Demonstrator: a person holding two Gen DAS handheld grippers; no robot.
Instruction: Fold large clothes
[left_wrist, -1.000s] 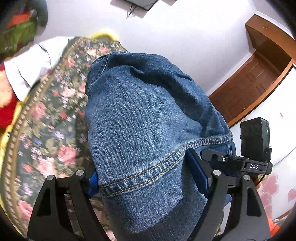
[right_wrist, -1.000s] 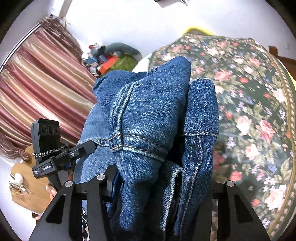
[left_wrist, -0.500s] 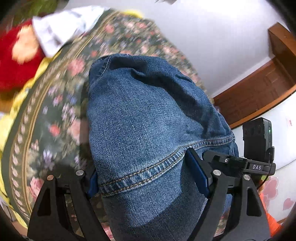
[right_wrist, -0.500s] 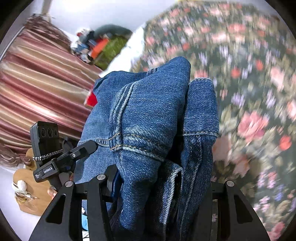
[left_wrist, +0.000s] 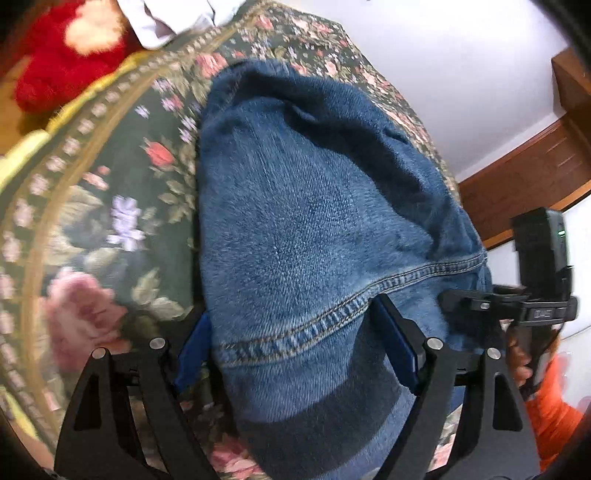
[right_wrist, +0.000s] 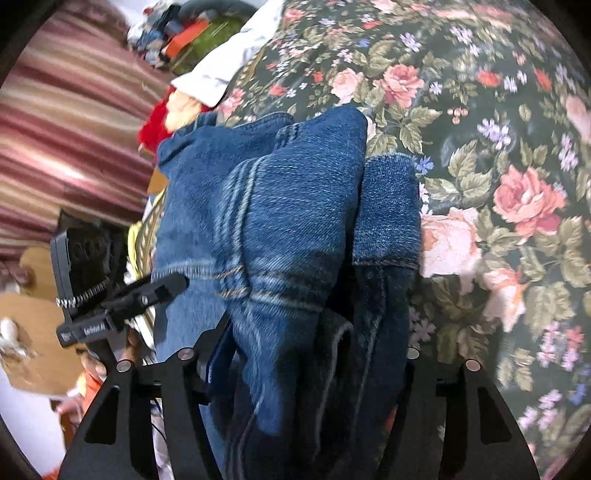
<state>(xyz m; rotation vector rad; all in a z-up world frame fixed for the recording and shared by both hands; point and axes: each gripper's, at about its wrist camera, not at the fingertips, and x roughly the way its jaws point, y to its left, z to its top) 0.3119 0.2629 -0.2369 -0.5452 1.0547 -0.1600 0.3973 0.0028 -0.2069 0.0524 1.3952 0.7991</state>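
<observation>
Because denim is thick and heavy, I list the jeans (left_wrist: 314, 229) as a load needing firm grips on both sides: soft enough to drape and sag, stiff at the seams, not slippery, not fragile.

Location: bunched between my two grippers, hanging over the floral bedspread (left_wrist: 110, 229), lower folds near it; contact with it I cannot confirm.

Left gripper (left_wrist: 291, 347): fingers stand wide, blue pads pressed on either flank of a thick fold just under a stitched hem.

Right gripper (right_wrist: 306, 354): jaws opening, several layers of denim still between them. Its left pad (right_wrist: 218, 354) appears just off the cloth; the other finger is buried behind folds.

Best hold, by my judgement: double-stitched hems and side seams, where layers are thick and will not slide out; a single flat layer would slip and stretch.

Hidden or unclear:
- fingertips of both grippers, covered by cloth
- waistband, legs and overall lay of the garment, not distinguishable
- how many layers each grip contains
- motion blur softens the weave and bedspread edge
- red plush item (left_wrist: 62, 62) and white cloth (left_wrist: 166, 18) beyond, only partly seen.
</observation>
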